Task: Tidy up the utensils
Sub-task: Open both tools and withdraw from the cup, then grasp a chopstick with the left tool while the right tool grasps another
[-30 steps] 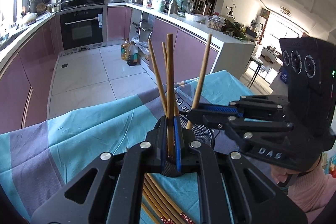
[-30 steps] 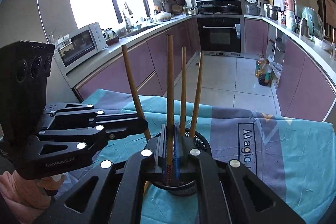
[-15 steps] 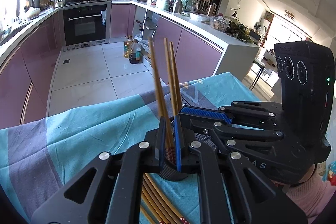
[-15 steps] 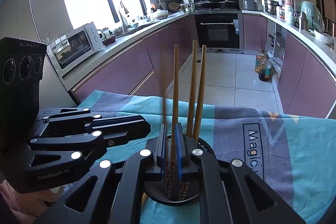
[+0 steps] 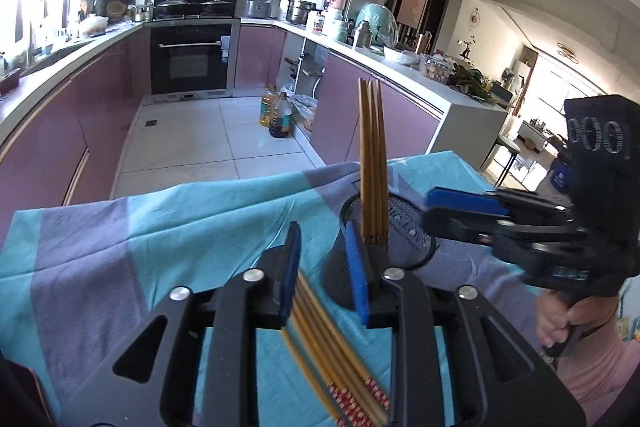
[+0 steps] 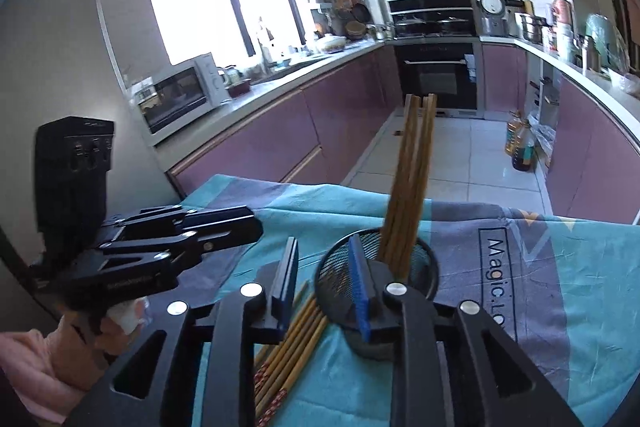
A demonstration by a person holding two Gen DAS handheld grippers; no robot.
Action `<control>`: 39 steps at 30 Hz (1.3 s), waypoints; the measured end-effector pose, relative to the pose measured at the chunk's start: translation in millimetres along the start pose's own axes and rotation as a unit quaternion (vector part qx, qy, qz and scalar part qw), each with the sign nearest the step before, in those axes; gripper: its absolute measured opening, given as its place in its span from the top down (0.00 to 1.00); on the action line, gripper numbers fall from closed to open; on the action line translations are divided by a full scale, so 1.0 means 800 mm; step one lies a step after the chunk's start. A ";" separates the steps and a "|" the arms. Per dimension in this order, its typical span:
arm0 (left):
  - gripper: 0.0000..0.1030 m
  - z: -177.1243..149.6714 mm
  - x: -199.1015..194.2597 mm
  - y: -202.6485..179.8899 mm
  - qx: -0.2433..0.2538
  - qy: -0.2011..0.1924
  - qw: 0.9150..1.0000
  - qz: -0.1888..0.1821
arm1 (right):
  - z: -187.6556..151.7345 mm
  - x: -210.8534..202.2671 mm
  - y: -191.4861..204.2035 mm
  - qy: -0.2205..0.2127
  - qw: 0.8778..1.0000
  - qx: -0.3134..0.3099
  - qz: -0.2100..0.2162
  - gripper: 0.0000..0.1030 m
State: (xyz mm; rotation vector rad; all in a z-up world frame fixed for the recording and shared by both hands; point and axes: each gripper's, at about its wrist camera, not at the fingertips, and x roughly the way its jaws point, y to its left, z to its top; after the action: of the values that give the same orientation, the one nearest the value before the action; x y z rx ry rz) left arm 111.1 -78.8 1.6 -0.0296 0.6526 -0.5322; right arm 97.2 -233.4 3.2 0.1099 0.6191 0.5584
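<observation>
The left claw [image 5: 322, 273] hung wide apart and empty above the counter [image 5: 120, 227], which was draped in a teal and grey cloth. Directly under it lay a row of loose bamboo chopsticks with red patterned ends [image 5: 332, 359], flat on the cloth, their long axes running from the near edge toward the holder. Just right of them stood the black mesh cylindrical holder [image 6: 424, 259], with several chopsticks [image 6: 408, 195] upright in it, bunched and leaning slightly. The right claw [image 6: 324, 283] was also spread wide and empty, one finger over the holder's rim. By my reckoning, the left claw sat nearer the loose chopsticks.
</observation>
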 end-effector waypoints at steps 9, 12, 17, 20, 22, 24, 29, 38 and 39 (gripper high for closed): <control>0.71 -0.071 0.011 0.030 -0.002 0.066 0.997 0.032 | -0.059 0.028 0.021 0.062 0.998 0.009 0.028 0.67; 0.71 -0.092 0.024 0.035 -0.011 0.091 0.995 0.033 | -0.079 0.049 0.015 0.088 0.995 0.030 0.019 0.67; 0.71 -0.117 0.038 0.037 -0.016 0.115 0.993 0.033 | -0.101 0.072 0.014 0.115 0.992 0.042 -0.001 0.67; 0.71 -0.127 0.043 0.032 -0.012 0.122 0.992 0.036 | -0.108 0.081 0.015 0.122 0.991 0.045 -0.017 0.67; 0.70 -0.132 0.046 0.030 -0.013 0.125 0.992 0.033 | -0.113 0.086 0.017 0.125 0.991 0.042 -0.025 0.67; 0.70 -0.133 0.050 0.027 -0.009 0.126 0.991 0.036 | -0.115 0.088 0.019 0.126 0.991 0.041 -0.029 0.67; 0.69 -0.134 0.056 0.019 -0.004 0.132 0.991 0.036 | -0.117 0.093 0.020 0.128 0.990 0.034 -0.037 0.67; 0.69 -0.137 0.072 0.016 0.002 0.143 0.989 0.045 | -0.120 0.108 0.026 0.133 0.989 0.031 -0.055 0.67; 0.69 -0.138 0.074 0.016 0.003 0.145 0.988 0.046 | -0.120 0.109 0.027 0.133 0.989 0.029 -0.058 0.67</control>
State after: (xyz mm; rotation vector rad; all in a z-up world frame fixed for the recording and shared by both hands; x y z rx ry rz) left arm 92.0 -81.1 -123.0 0.0837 0.9313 -0.4524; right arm 90.6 -175.8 -114.4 0.0536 0.8971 0.4452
